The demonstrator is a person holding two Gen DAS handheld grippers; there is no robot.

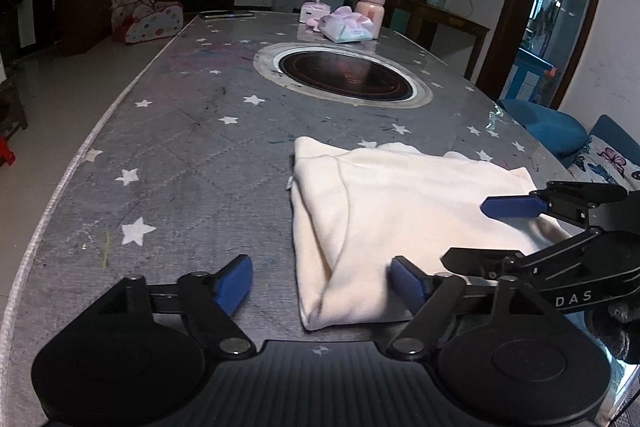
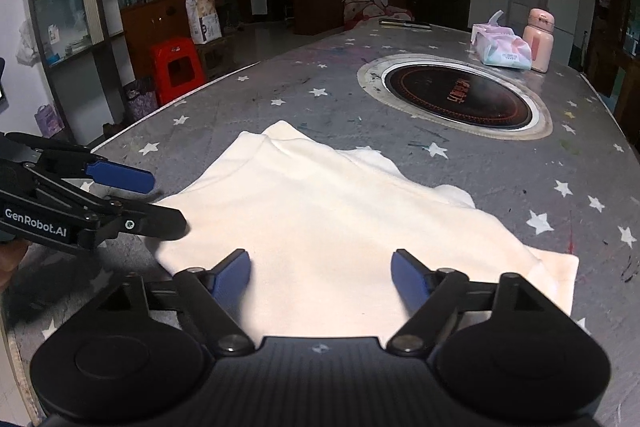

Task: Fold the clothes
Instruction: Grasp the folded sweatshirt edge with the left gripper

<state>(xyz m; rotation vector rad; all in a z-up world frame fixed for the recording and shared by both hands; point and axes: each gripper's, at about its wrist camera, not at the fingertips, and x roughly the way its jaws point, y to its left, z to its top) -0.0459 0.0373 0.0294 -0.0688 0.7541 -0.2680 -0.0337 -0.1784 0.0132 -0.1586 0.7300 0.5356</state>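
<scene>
a cream-white soft cotton garment (image 2: 332, 227) lies partly folded on the near end of the grey star-printed oval table (image 1: 180, 147), its left side already doubled over into a long crease and its far edge bunched unevenly toward the round black inset hotplate (image 2: 456, 99). the left gripper (image 1: 320, 281) sits low at the garment's near-left corner with its blue-padded jaws spread wide and holding nothing, one pad over bare table and the other at the edge of the cloth. the right gripper (image 2: 320, 273) hovers over the garment's near edge, jaws likewise released and empty. this looks like the pause between folds: the sides appear brought in, and the lengthwise fold seems to remain. the next move likely calls for each gripper to pinch a near corner through all layers, lift together and carry the hem evenly toward the far edge, well short of the pink bottle (image 2: 538, 41) and tissue pack (image 2: 500, 47)
</scene>
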